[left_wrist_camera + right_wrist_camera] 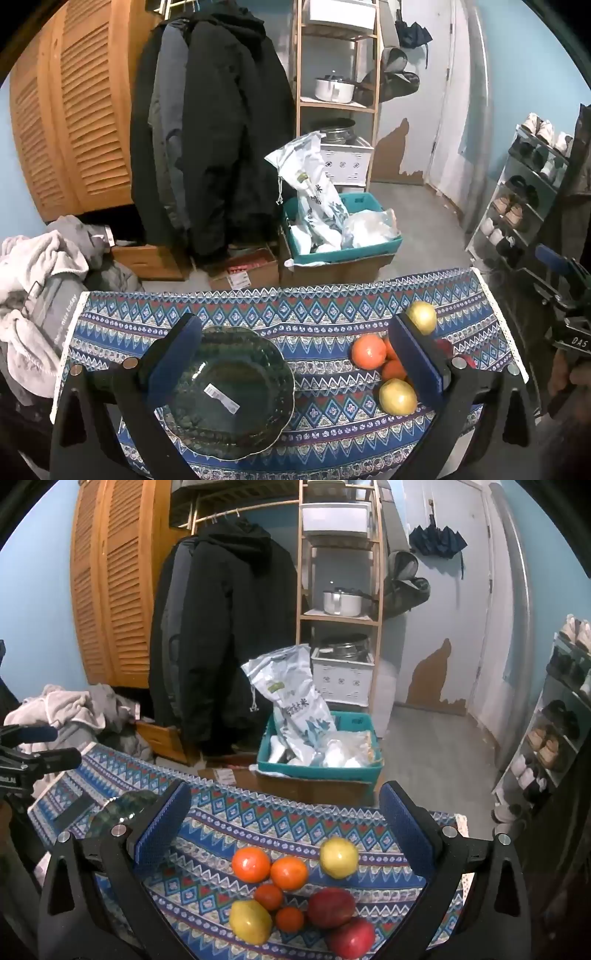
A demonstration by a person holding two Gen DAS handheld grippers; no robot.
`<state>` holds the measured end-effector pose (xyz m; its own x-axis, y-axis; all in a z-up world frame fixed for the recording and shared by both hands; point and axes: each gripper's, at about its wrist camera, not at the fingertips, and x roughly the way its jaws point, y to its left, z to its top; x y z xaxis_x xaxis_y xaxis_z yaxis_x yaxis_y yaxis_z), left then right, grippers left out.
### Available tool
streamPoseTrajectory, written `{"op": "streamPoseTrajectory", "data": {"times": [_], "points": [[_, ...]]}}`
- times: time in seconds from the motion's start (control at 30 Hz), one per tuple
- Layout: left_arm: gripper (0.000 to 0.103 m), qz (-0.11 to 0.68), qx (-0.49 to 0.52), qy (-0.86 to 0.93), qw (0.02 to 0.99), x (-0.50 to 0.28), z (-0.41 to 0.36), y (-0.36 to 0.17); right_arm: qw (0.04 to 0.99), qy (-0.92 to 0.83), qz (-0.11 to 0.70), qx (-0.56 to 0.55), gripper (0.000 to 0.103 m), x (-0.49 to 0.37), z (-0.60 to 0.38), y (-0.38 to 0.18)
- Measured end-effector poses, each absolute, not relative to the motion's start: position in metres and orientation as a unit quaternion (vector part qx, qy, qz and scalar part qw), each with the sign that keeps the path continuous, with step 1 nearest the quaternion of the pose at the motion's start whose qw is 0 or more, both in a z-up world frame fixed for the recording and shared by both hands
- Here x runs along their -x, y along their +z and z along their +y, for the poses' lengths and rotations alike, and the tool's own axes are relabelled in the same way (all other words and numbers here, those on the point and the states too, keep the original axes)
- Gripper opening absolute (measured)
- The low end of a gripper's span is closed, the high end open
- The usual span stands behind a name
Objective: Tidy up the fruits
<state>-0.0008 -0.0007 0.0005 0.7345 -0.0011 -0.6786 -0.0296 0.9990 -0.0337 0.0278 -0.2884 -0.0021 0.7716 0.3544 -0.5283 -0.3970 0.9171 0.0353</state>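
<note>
Patterned tablecloth [295, 830]: fruits [291, 882] between right gripper's [284, 827] parted jaws.

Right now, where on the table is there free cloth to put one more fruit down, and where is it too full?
Free cloth lies between the plate and the fruits, and along the far edge behind both. The near right corner is crowded: oranges, yellow apples and red apples lie packed together. Both pairs of jaws stand open and hold nothing.
</note>
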Motion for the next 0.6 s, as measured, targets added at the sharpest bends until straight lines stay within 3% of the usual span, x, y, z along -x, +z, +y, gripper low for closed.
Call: {"op": "streamPoseTrajectory", "data": {"times": [0.6], "points": [[0.102,0.362,0.011,0.009,0.932,-0.001,-0.005,0.000,0.938,0.206,0.273,0.063,0.100,-0.024,-0.284,-0.002]]}}
